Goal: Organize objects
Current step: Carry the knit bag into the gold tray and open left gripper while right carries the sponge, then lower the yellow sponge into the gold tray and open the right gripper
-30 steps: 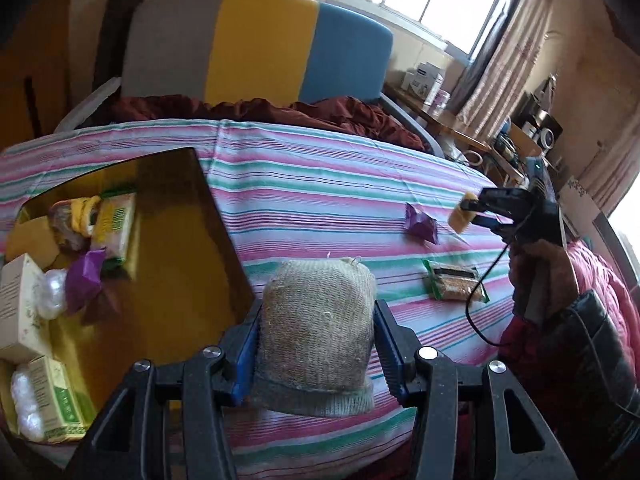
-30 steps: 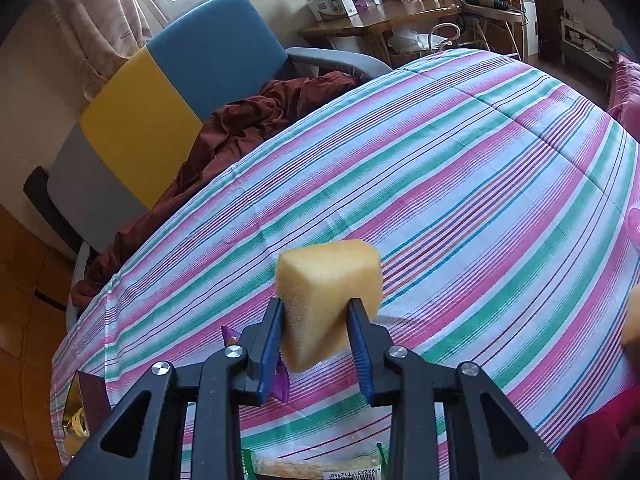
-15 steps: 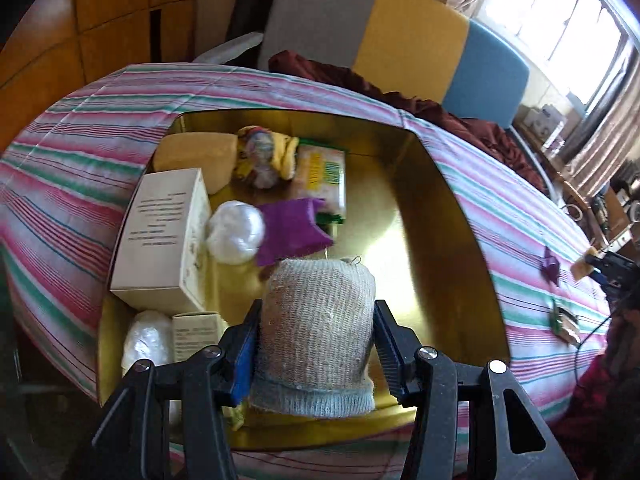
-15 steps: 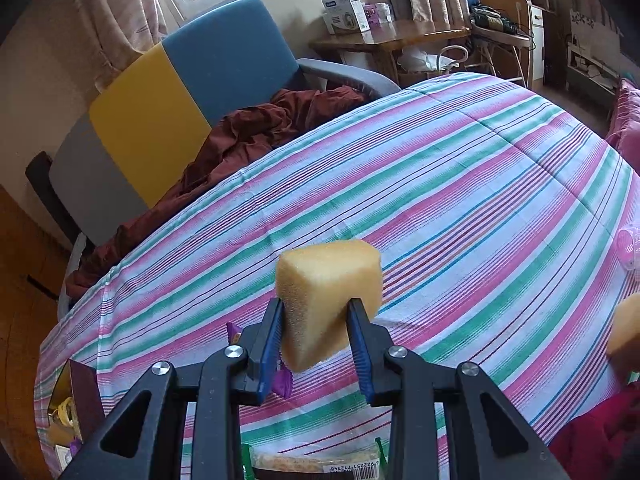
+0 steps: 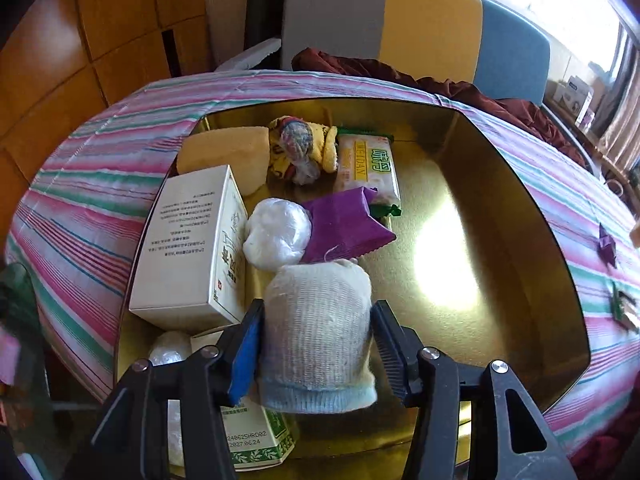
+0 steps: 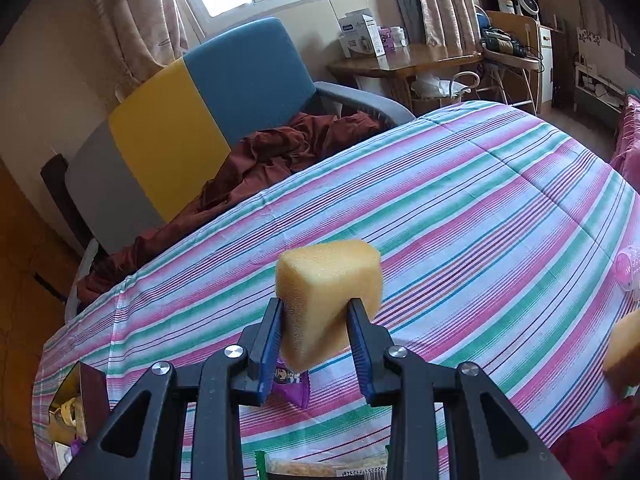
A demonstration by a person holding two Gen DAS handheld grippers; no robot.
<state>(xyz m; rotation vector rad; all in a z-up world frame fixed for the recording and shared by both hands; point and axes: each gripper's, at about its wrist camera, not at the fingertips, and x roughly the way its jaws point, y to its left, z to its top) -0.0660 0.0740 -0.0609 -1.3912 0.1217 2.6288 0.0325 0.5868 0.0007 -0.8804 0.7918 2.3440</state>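
Note:
My left gripper (image 5: 318, 304) hangs over the near part of a gold tray (image 5: 460, 280). A rolled grey-white sock (image 5: 316, 336) sits between its jaws, which are opening; the pads still lie against its sides. The tray holds a white box (image 5: 192, 248), a white ball (image 5: 278, 232), a purple packet (image 5: 344, 224), a snack pack (image 5: 368, 164) and a yellow sponge (image 5: 228, 152). In the right wrist view my right gripper (image 6: 316, 304) is shut on a yellow sponge wedge (image 6: 328, 276), held above the striped bedspread (image 6: 480, 208).
On the bedspread under the right gripper lie a purple packet (image 6: 294, 384) and a green-edged snack pack (image 6: 324, 468). Another sponge (image 6: 624, 344) and a pink object (image 6: 628, 268) sit at the right edge. A grey, yellow and blue sofa (image 6: 200, 120) stands behind.
My left gripper swung left and down with the sock, from over the bedspread to over the gold tray. The right gripper rose slightly, still shut on the sponge.

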